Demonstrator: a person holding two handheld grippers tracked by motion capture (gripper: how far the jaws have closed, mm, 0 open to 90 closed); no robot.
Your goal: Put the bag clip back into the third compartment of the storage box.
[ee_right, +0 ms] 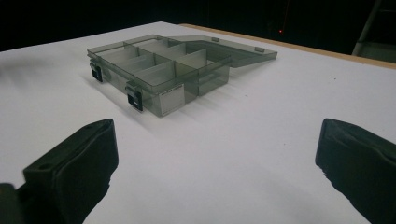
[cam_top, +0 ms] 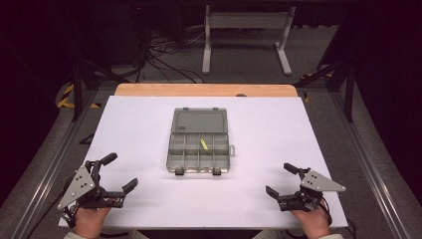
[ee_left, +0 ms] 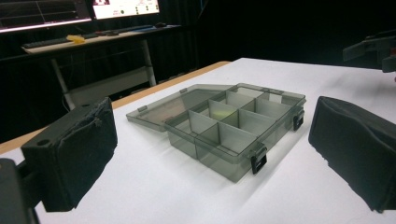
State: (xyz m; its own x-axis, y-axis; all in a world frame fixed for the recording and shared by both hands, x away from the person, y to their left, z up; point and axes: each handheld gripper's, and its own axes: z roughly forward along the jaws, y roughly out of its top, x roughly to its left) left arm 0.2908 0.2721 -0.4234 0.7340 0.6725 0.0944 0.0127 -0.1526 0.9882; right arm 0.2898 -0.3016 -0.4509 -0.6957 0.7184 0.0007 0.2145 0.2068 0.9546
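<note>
A shallow, smoke-grey translucent plastic organiser box [cam_top: 200, 152] with divided compartments is seen lying on the white desk [cam_top: 129, 129], ahead of and between the two sets of jaws and well apart from both. Its flat lid [cam_top: 199, 120] is folded fully back and rests on the desk on the far side of the box, away from the jaws. Two black latches [cam_top: 179, 172] are carried on the near wall, the wall turned toward the jaws. A small yellow stick-like piece [cam_top: 203, 144] is lodged in one of the inner compartments, in the row nearer the lid; its exact nature cannot be told. The left gripper [cam_top: 118, 172] is held in a hand [cam_top: 91, 219] at the near left of the desk, its black padded jaws spread wide with nothing between them; in the left gripper view the box [ee_left: 233, 128] is framed in the gap between the two jaws, ahead of their tips. The right gripper [cam_top: 281, 179] is held in the other hand [cam_top: 311, 224] at the near right, its jaws likewise parted wide and empty; in the right gripper view the box [ee_right: 159, 70] is placed ahead of the jaws and toward the left one, with bare desk between.
</note>
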